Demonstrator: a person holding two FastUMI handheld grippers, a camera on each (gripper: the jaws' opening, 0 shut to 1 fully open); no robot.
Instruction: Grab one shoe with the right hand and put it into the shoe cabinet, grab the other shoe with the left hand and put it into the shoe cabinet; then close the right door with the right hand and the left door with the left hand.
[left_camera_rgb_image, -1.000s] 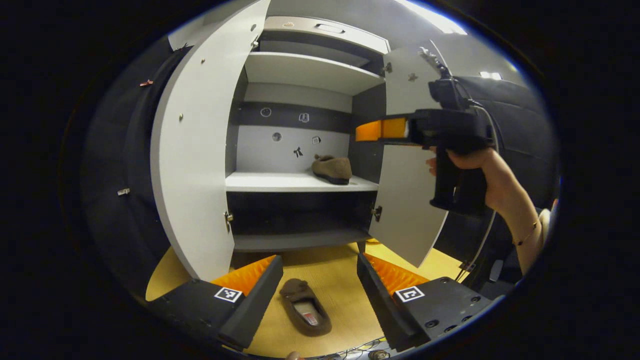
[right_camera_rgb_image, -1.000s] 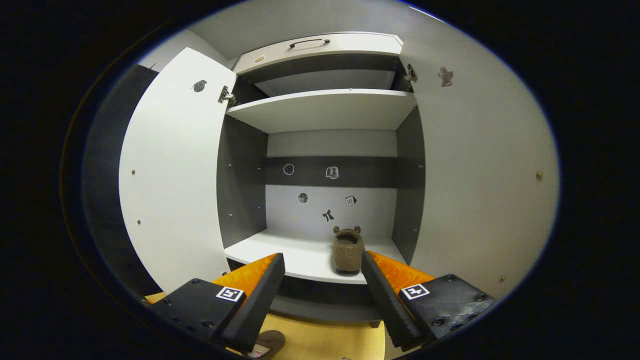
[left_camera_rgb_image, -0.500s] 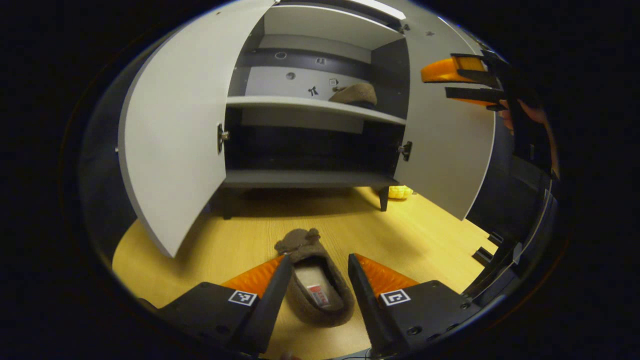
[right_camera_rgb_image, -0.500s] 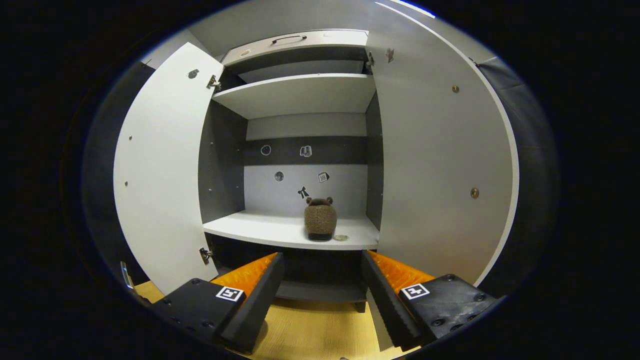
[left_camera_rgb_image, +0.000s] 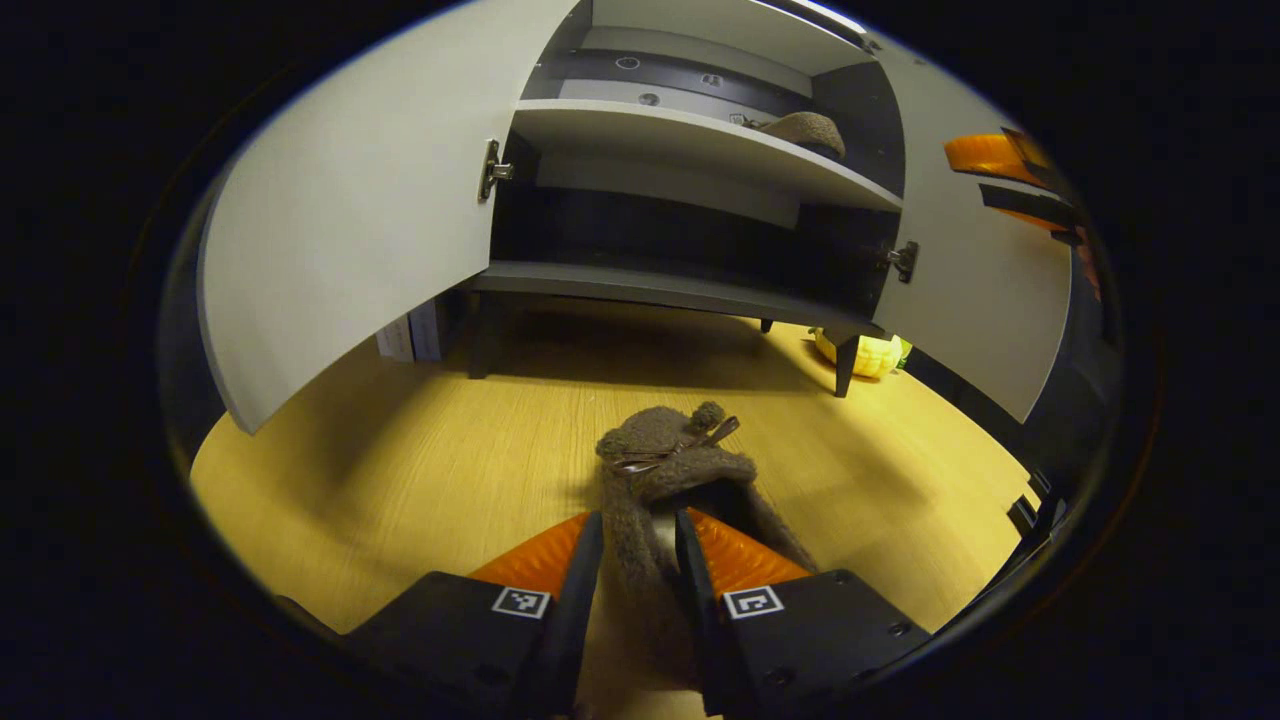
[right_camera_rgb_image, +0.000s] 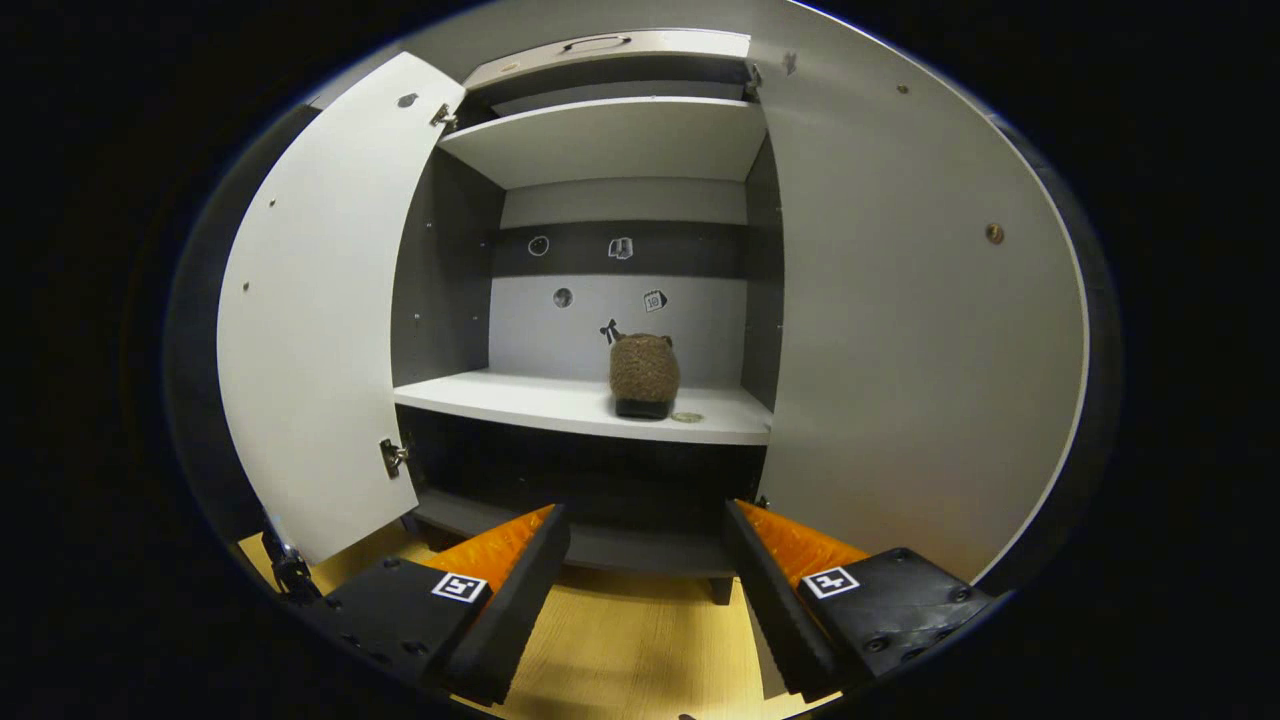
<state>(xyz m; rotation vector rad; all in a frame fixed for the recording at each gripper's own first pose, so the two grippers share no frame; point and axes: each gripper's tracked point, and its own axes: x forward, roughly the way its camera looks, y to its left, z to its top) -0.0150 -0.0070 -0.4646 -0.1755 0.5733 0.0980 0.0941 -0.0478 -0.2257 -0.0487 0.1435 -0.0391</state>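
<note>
A brown fuzzy slipper (left_camera_rgb_image: 665, 480) lies on the wooden floor (left_camera_rgb_image: 420, 480) in the left gripper view, its side wall pinched between the fingers of my left gripper (left_camera_rgb_image: 638, 590), which is shut on it. The other brown slipper (right_camera_rgb_image: 643, 372) stands on the white middle shelf (right_camera_rgb_image: 520, 395) of the open shoe cabinet; the same slipper (left_camera_rgb_image: 805, 130) sits at the top of the left gripper view. My right gripper (right_camera_rgb_image: 645, 590) is open with nothing between its fingers, held back from the cabinet. It also appears at the right edge of the left gripper view (left_camera_rgb_image: 1010, 175).
Both white cabinet doors stand open: the left door (right_camera_rgb_image: 320, 320) and the right door (right_camera_rgb_image: 920, 330). A dark lower shelf (left_camera_rgb_image: 650, 285) sits just above the floor. A yellow object (left_camera_rgb_image: 865, 352) lies by the cabinet's right leg.
My left gripper dropped to the floor slipper and shut on its side wall. My right gripper backed away from the cabinet, still open, leaving the first slipper on the shelf.
</note>
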